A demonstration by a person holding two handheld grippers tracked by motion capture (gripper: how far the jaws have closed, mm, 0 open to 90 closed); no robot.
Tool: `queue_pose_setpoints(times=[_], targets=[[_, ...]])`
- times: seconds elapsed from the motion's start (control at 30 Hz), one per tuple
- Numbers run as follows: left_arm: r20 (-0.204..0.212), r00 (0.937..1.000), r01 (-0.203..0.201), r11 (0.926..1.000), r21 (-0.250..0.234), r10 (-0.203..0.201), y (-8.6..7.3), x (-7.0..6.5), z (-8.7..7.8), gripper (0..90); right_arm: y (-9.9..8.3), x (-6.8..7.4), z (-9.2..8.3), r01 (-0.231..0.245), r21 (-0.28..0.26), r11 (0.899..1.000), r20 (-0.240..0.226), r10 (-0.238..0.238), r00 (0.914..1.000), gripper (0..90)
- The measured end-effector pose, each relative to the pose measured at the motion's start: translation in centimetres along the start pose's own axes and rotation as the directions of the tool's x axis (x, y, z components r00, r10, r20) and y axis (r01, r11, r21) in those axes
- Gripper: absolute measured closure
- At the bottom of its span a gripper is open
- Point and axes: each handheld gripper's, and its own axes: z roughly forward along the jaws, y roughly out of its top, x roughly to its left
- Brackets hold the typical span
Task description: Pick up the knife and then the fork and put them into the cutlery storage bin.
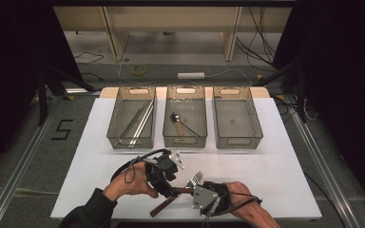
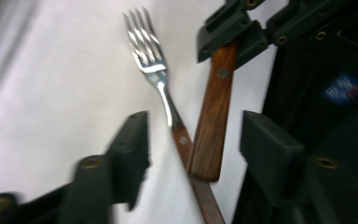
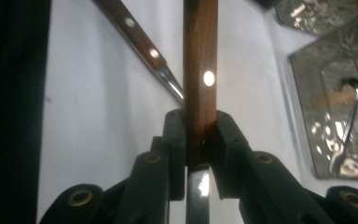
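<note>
**Wooden handle clamped, left jaws apart**

Wood fills the right gripper [image 3: 196, 140]: its jaws pinch a knife [image 3: 199, 70] by the handle where it meets the blade. The left gripper [image 2: 193, 144] stands open around that handle's free end, pads not touching. A fork [image 2: 161, 84] lies crossed beneath on the white table [image 1: 275, 161], near three bins [image 1: 185, 122].

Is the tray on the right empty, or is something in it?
Empty, as far as the high view shows: the right tray has a bare mesh floor, while the middle tray holds a spoon.
</note>
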Motion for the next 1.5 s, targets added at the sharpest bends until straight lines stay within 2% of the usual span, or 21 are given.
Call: queue_pose_setpoints(times=[0.07,0.23,0.33,0.37,0.47,0.57,0.67,0.77,0.9,0.93,0.97,1.07,1.1,1.13,1.17,1.2,1.23,1.33,1.4,1.43,1.5], targets=[[-0.038,0.9990,0.022,0.9983,-0.055,-0.024,-0.3,0.2,-0.6,33.4,-0.4,-0.3,-0.3,-0.011,0.008,1.000,0.014,0.011,0.9998,78.0],[-0.081,0.9916,0.086,0.9817,-0.170,-0.101,-1.6,0.6,-1.8,26.8,-1.7,-1.6,-1.1,-0.087,0.014,0.996,0.052,0.086,0.9949,77.9],[-0.110,0.9846,0.112,0.9719,-0.207,-0.136,-2.3,0.8,-1.9,23.9,-2.4,-3.0,-1.7,-0.173,-0.012,0.985,0.081,0.174,0.9814,77.9],[-0.121,0.9817,0.119,0.9686,-0.218,-0.147,-2.6,0.8,-1.8,23.4,-2.6,-3.5,-2.0,-0.216,-0.023,0.976,0.088,0.217,0.9721,77.9],[-0.137,0.9737,0.142,0.9547,-0.262,-0.182,-3.3,0.9,-1.3,21.6,-3.4,-5.3,-2.7,-0.296,-0.048,0.954,0.109,0.299,0.9480,77.9],[-0.140,0.9676,0.163,0.9427,-0.291,-0.210,-4.2,1.0,-0.8,20.4,-4.2,-7.3,-3.4,-0.390,-0.078,0.918,0.123,0.397,0.9097,77.9],[-0.144,0.9605,0.182,0.9278,-0.326,-0.238,-4.9,1.0,-0.4,19.5,-4.8,-9.4,-4.0,-0.482,-0.121,0.868,0.118,0.495,0.8609,77.9],[-0.149,0.9539,0.194,0.9139,-0.357,-0.261,-5.4,1.1,-0.4,18.9,-4.9,-11.0,-4.3,-0.533,-0.136,0.835,0.120,0.548,0.8277,77.9],[-0.156,0.9483,0.199,0.9000,-0.388,-0.277,-5.9,1.0,-0.6,18.3,-5.0,-13.0,-4.6,-0.586,-0.164,0.794,0.107,0.604,0.7895,77.9],[-0.162,0.9463,0.198,0.8971,-0.395,-0.280,-6.0,1.0,-0.6,17.9,-5.1,-13.4,-4.6,-0.594,-0.169,0.786,0.103,0.614,0.7829,77.9],[-0.162,0.9451,0.199,0.8936,-0.402,-0.284,-6.1,0.9,-0.6,17.6,-5.1,-13.8,-4.7,-0.608,-0.177,0.774,0.099,0.629,0.7713,77.9],[-0.169,0.9441,0.196,0.8936,-0.404,-0.283,-6.4,0.9,-0.5,17.2,-5.1,-15.1,-4.7,-0.633,-0.187,0.751,0.100,0.656,0.7484,77.9],[-0.165,0.9432,0.203,0.8932,-0.401,-0.288,-6.4,0.9,-0.4,17.0,-5.1,-15.5,-4.6,-0.636,-0.194,0.747,0.099,0.659,0.7453,77.9],[-0.169,0.9431,0.201,0.8956,-0.397,-0.286,-6.5,0.9,-0.2,16.8,-5.1,-15.9,-4.6,-0.647,-0.199,0.736,0.096,0.672,0.7346,77.9],[-0.172,0.9414,0.203,0.8954,-0.396,-0.290,-6.6,0.8,-0.1,16.5,-5.1,-16.3,-4.6,-0.653,-0.200,0.731,0.096,0.677,0.7293,77.9],[-0.178,0.9427,0.197,0.9012,-0.386,-0.282,-6.6,0.8,-0.1,16.5,-5.1,-16.8,-4.5,-0.656,-0.198,0.728,0.100,0.681,0.7258,77.9],[-0.178,0.9427,0.197,0.9014,-0.386,-0.282,-6.6,0.7,0.0,16.5,-5.1,-17.1,-4.5,-0.661,-0.202,0.722,0.100,0.687,0.7195,77.9],[-0.181,0.9413,0.195,0.8972,-0.396,-0.285,-6.7,0.6,-0.1,16.3,-5.1,-18.2,-4.2,-0.676,-0.205,0.708,0.105,0.703,0.7038,77.9],[-0.182,0.9400,0.196,0.8925,-0.406,-0.289,-6.7,0.4,-0.1,16.2,-5.1,-18.8,-4.1,-0.690,-0.212,0.692,0.102,0.718,0.6890,77.9],[-0.183,0.9412,0.192,0.8951,-0.403,-0.284,-6.8,0.4,-0.2,16.2,-5.1,-19.1,-4.0,-0.693,-0.211,0.689,0.105,0.721,0.6850,77.9],[-0.185,0.9407,0.191,0.8947,-0.404,-0.284,-6.9,0.3,-0.1,16.0,-5.1,-19.6,-3.8,-0.703,-0.215,0.678,0.106,0.732,0.6734,77.9]])
